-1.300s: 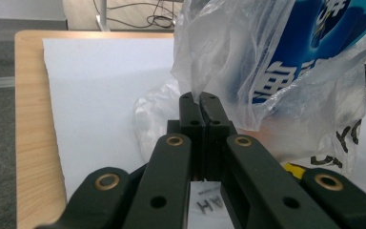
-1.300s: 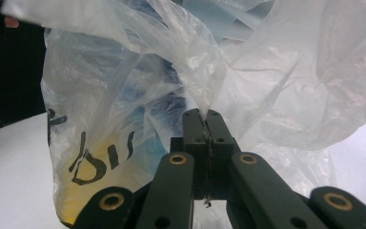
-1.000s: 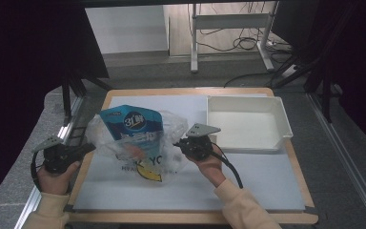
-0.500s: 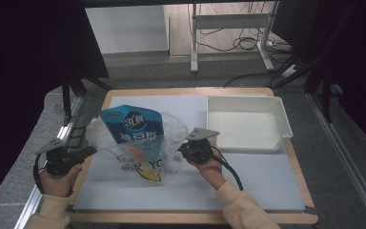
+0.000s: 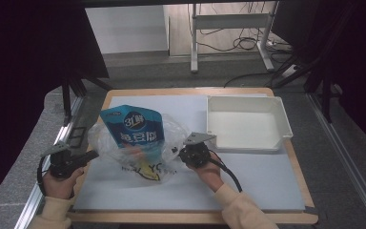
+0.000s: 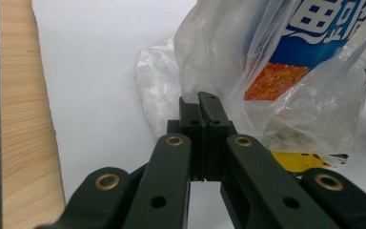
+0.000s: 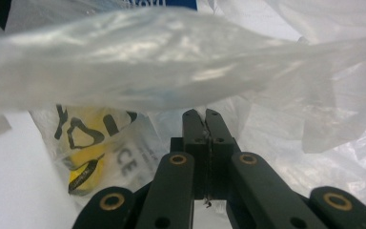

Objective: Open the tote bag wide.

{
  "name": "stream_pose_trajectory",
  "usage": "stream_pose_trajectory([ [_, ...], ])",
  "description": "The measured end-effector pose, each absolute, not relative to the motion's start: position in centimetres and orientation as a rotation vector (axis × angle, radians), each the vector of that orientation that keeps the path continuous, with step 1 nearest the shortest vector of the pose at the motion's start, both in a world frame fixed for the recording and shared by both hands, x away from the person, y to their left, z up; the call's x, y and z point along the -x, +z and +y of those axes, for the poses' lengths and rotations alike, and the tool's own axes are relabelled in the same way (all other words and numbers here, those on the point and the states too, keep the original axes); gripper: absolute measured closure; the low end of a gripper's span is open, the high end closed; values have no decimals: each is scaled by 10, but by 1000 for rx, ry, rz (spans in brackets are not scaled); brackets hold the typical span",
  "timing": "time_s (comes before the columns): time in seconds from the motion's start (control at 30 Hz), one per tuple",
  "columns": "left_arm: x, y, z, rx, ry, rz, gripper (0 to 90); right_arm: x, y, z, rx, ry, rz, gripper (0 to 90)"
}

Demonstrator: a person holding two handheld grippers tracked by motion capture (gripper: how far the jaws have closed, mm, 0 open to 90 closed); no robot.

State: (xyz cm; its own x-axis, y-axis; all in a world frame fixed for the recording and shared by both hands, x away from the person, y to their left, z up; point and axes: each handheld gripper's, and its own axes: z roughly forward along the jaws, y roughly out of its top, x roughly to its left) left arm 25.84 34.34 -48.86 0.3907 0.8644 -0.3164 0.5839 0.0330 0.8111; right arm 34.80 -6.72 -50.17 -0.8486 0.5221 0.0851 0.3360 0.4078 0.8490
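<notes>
One blue pouch [image 5: 138,131], inside clear bag [image 5: 171,138]

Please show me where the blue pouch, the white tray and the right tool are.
blue pouch [image 5: 134,129], high view, its printed front.
white tray [image 5: 284,116], high view, its right rim.
right tool [image 7: 203,116], right gripper view, its closed tips.

Even overhead light, dark surround; glare on crinkled clear plastic bag [image 7: 171,62], perhaps blurred; black jaws soft up close.

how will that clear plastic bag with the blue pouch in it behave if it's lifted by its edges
The clear plastic bag looks thin and crumpled, so probably floppy. The blue pouch stands upright inside and may tip or slide.
</notes>
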Motion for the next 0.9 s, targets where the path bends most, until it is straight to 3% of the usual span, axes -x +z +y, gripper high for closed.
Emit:
stream_pose_trajectory([
  [0.9, -259, -516, 334, -1728, 305, 1335, 900, -346, -529, -71, -788, 1297, 2570, 893],
])
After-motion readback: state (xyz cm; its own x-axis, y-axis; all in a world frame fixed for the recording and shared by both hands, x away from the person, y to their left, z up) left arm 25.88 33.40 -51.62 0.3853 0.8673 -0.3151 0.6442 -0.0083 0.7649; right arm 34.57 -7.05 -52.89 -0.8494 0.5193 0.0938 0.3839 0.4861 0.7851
